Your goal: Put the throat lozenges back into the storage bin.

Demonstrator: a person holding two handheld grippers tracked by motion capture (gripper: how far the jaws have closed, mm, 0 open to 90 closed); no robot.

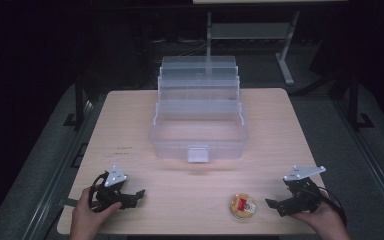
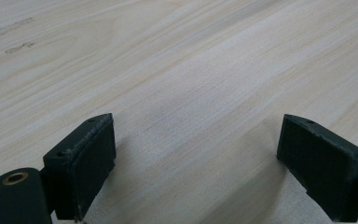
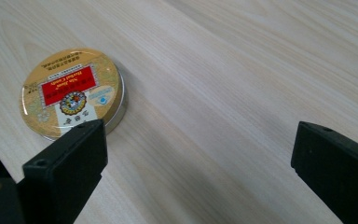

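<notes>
A small round gold tin with a red label lies flat on the wooden table near its front edge. My right gripper hovers just right of it, held in a hand, jaws wide apart with nothing between them. In the right gripper view the tin lies off to the left beyond the left jaw, and the right gripper is open over bare wood. My left gripper rests at the front left, and in its own view the left gripper is open on plain tabletop.
A clear plastic tiered box stands open at the table's middle and back, its latch facing me. Behind the table a grey metal stand rises from the dark floor. Bare wood lies between the two grippers.
</notes>
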